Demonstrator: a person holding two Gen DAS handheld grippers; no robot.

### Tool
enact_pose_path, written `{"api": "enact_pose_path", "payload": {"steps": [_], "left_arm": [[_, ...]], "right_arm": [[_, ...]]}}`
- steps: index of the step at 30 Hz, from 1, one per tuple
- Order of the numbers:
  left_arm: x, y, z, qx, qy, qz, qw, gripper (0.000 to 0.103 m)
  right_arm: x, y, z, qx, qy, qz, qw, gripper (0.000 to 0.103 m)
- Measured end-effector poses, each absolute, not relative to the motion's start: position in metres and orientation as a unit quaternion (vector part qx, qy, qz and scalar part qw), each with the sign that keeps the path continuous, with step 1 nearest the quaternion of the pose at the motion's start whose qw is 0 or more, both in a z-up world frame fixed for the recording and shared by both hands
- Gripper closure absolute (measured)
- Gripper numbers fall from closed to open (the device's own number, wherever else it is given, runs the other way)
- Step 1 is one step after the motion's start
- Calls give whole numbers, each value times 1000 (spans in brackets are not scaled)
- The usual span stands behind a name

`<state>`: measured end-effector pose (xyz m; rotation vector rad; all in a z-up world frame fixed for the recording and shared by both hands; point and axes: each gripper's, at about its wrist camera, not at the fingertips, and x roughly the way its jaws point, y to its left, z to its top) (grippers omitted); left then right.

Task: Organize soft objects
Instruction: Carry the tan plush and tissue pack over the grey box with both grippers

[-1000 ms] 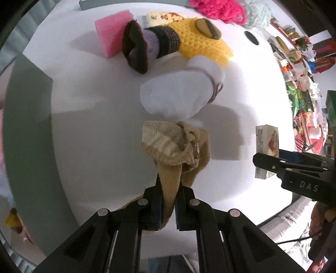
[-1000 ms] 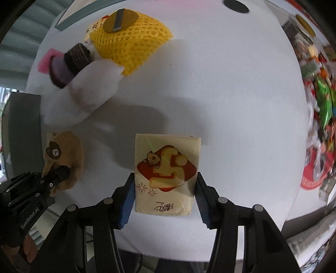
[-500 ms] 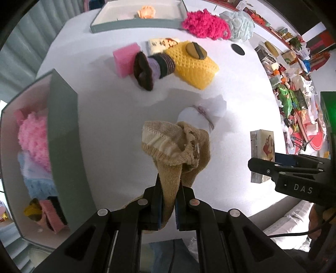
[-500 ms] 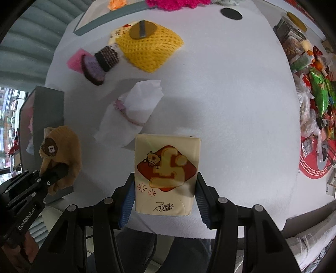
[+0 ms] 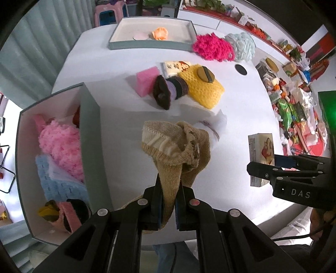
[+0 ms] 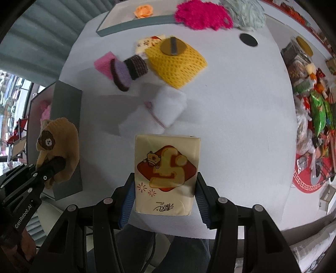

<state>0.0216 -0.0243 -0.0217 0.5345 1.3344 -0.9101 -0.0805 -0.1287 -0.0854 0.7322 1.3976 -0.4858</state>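
tan knit sock (image 5: 178,151), bunched, bear-face patch

The tan sock (image 5: 176,147) is ribbed knit cloth, the tissue pack (image 6: 167,174) glossy plastic film, the table (image 6: 231,105) smooth and matt.

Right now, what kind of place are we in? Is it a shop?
Maybe a shop or a stockroom, I can't be sure. A round white table holds soft things and grey sorting boxes, and heaps of bagged snacks and shelves of goods surround it.
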Motion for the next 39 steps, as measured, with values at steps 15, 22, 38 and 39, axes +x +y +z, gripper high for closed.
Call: {"api": "enact_pose_path", "payload": {"steps": [15,22,38,39], "left_arm": [[59,10,-4,179,580,-380,698,94],[75,28,-3,155,581,-365,711,94],[107,81,0,109,582,-312,743,94],[109,86,0,106,582,-307,745,94]], "right_arm": [[-37,-107,-58,273,627,-193,703,47],[-12,-94,-52,249,632,-179,712,47],[41,-50,-47,198,642,-129,729,47],[45,-46,-47,194,643,-125,731,47]]}}
